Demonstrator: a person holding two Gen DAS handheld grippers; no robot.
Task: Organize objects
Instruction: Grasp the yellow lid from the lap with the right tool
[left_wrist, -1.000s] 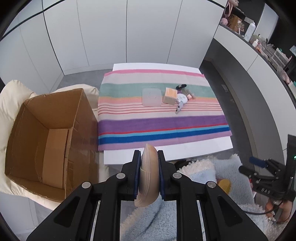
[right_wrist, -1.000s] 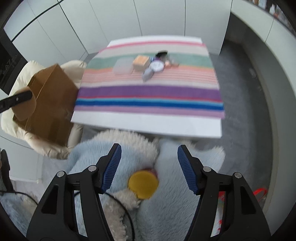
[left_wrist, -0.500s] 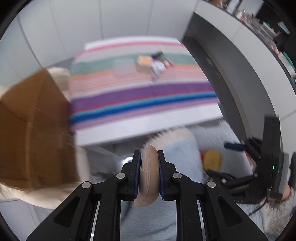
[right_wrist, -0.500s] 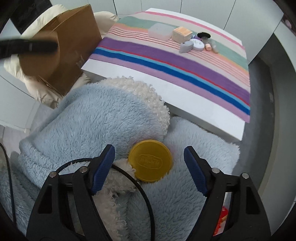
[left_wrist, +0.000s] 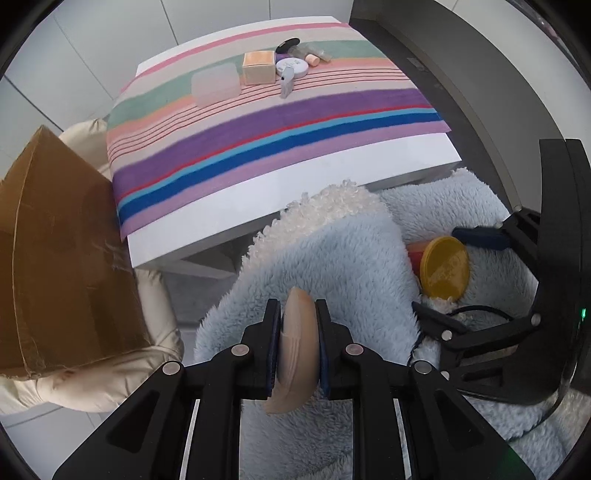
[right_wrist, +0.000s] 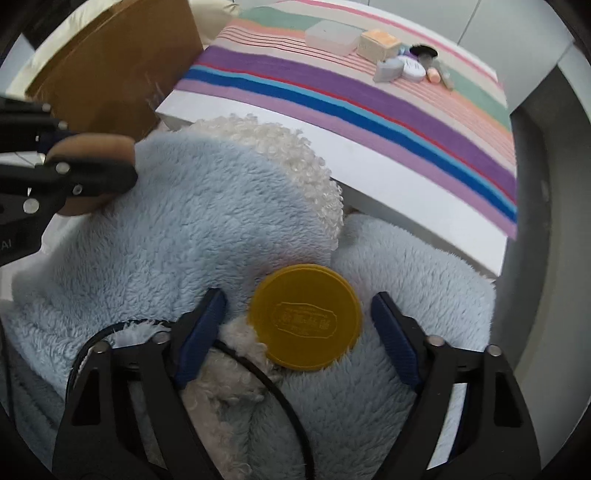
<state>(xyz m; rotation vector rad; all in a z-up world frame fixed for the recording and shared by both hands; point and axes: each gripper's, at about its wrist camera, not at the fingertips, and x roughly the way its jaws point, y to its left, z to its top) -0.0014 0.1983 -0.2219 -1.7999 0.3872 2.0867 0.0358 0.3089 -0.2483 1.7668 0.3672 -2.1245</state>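
Observation:
My left gripper (left_wrist: 295, 314) is shut on a tan, rounded puff-like object (left_wrist: 295, 347), held above a fluffy light-blue blanket (left_wrist: 332, 266). It also shows in the right wrist view (right_wrist: 88, 158) at the left edge. My right gripper (right_wrist: 295, 314) is open, its blue pads on either side of a yellow round lid (right_wrist: 306, 316) of a jar lying on the blanket, not touching it. The lid and right gripper (left_wrist: 439, 269) show at the right of the left wrist view. A brown cardboard box (left_wrist: 55, 258) stands at the left.
A low white table (left_wrist: 295, 184) with a striped cloth holds a clear plastic box (left_wrist: 216, 84), a peach cube box (left_wrist: 258, 67), a white round tin (left_wrist: 293, 67) and small cosmetic items. A cream cushion (left_wrist: 110, 369) lies under the cardboard box. A black cable (right_wrist: 258, 373) crosses the blanket.
Both grippers have dropped lower and closer to the blanket. The right gripper has closed in around the yellow lid. The left gripper swung right, away from the cardboard box, still holding the tan object.

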